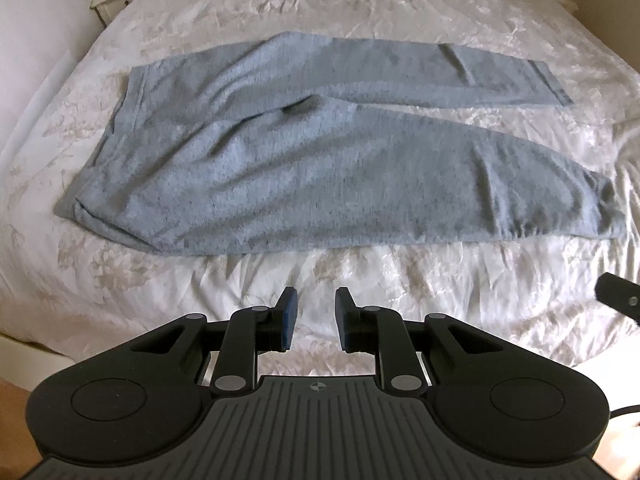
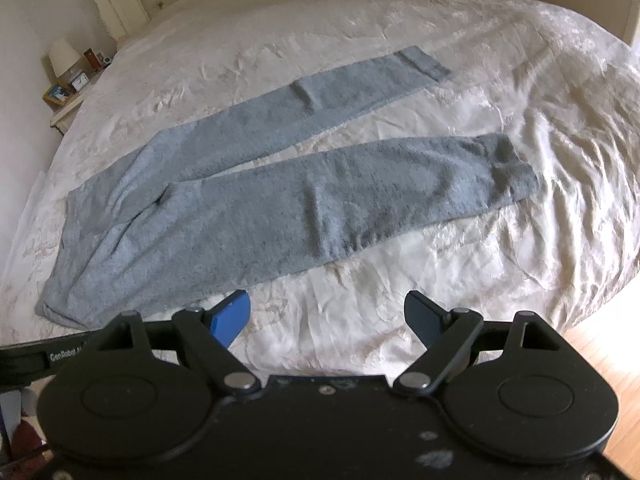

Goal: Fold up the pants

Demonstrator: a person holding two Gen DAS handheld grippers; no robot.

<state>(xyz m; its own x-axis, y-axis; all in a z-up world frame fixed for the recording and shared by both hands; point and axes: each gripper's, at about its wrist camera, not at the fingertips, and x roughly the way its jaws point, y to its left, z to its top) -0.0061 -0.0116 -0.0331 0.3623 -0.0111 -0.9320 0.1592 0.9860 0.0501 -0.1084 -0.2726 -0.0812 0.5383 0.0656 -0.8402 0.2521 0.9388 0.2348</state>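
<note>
Right wrist: pants (image 2: 248, 200) lie unfolded on bed (image 2: 400, 320).

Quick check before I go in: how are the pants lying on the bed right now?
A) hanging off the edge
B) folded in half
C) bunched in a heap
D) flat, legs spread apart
D: the pants lie flat on the bed, with bedspread showing between the two separated legs.

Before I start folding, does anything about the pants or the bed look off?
Nothing is damaged or spilled. The grey pants lie flat on the bedspread, legs splayed apart in a V. The near cuff is bunched, and there is a pucker at the crotch.
</note>
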